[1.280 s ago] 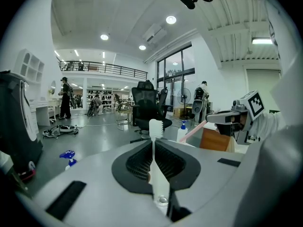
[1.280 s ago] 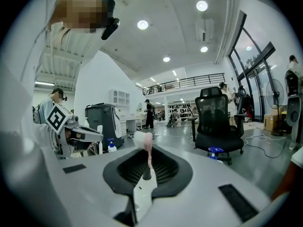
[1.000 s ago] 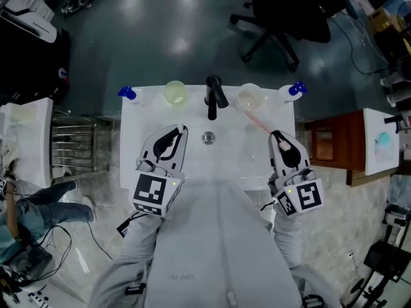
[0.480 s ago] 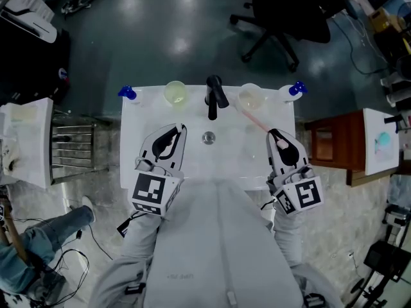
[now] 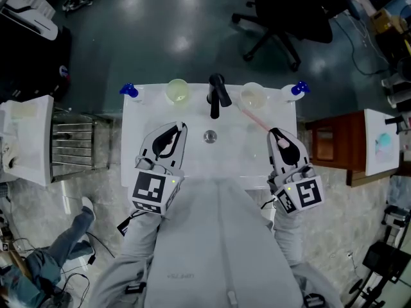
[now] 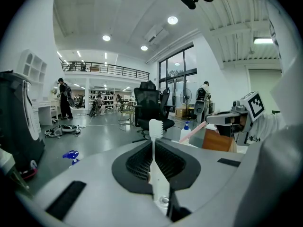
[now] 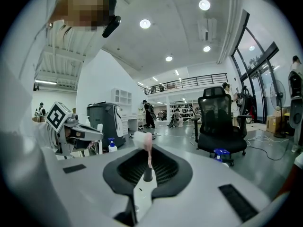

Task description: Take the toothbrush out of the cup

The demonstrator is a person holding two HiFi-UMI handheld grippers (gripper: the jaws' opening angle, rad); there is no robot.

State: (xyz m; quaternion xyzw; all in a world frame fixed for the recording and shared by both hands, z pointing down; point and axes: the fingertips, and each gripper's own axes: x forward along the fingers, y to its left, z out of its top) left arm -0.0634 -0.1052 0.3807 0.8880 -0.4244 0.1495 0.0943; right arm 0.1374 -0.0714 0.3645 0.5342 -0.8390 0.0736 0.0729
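Note:
A white sink counter (image 5: pixel 148 111) carries a greenish cup (image 5: pixel 176 90) left of the tap and a clear cup (image 5: pixel 252 95) right of it. A pink toothbrush (image 5: pixel 255 119) slants from the clear cup's near rim to my right gripper (image 5: pixel 277 135), which is shut on its handle (image 7: pixel 149 156). Whether its far end is inside the cup I cannot tell. My left gripper (image 5: pixel 183 128) hangs over the basin, shut on a white toothbrush (image 6: pixel 155 129) that stands bristles-up between the jaws.
A black tap (image 5: pixel 217 95) and the drain (image 5: pixel 210 135) sit mid-basin. Blue-capped bottles (image 5: pixel 129 90) (image 5: pixel 297 88) stand on the back corners. A metal rack (image 5: pixel 77 146) is at the left, a wooden cabinet (image 5: pixel 334 143) at the right, an office chair (image 5: pixel 282 18) behind.
Both grippers and both toothbrushes stay where they were. A person at the lower left of the head view has moved further down towards the frame's corner.

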